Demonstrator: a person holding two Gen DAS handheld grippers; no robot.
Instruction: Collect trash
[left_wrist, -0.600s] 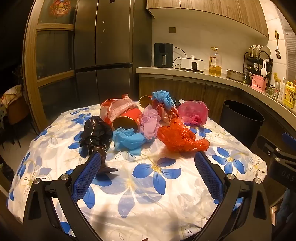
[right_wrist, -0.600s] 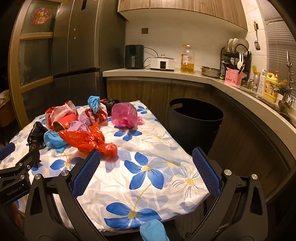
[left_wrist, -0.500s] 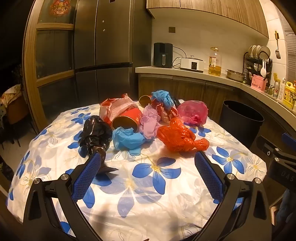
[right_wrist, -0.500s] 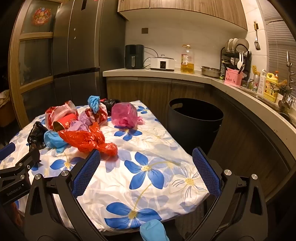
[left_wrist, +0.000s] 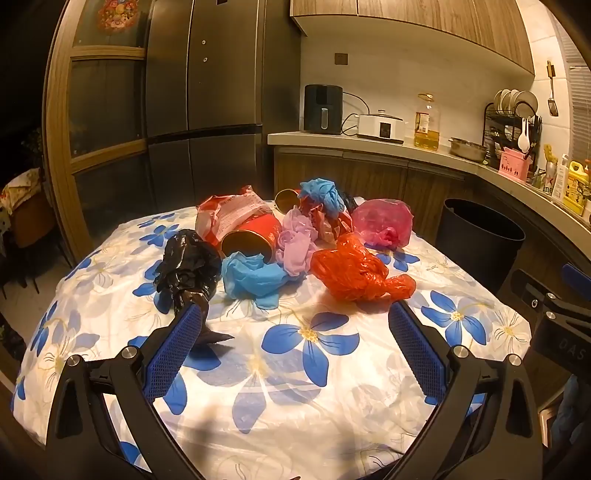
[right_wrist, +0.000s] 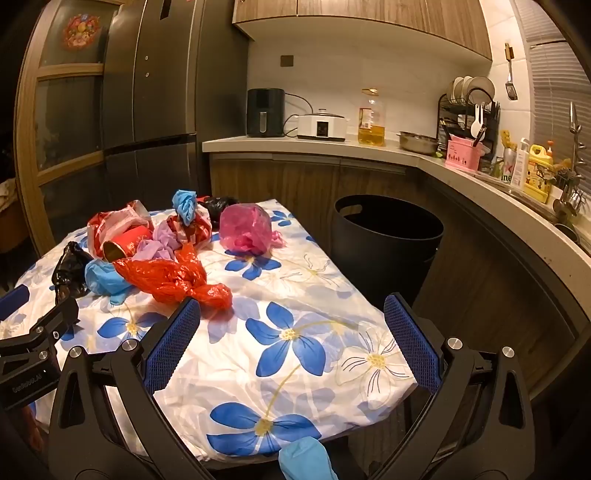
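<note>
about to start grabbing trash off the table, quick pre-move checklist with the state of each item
1. Left claw open and empty: ok.
2. Right claw open and empty: ok.
3. Nearest piece reachable: ok, the orange bag lies just ahead of the right claw's left finger.
4. Black bin open-topped beside the table: ok.
5. Room inside the bin: cannot tell, its bottom is dark.
6. Red can clear to lift: not ok, bags crowd against it.

Each claw has black frame arms with silver screws. The left claw (left_wrist: 295, 343) and right claw (right_wrist: 291, 339) carry blue textured pads (left_wrist: 173, 350). A blue glove fingertip (right_wrist: 304, 459) shows below.
</note>
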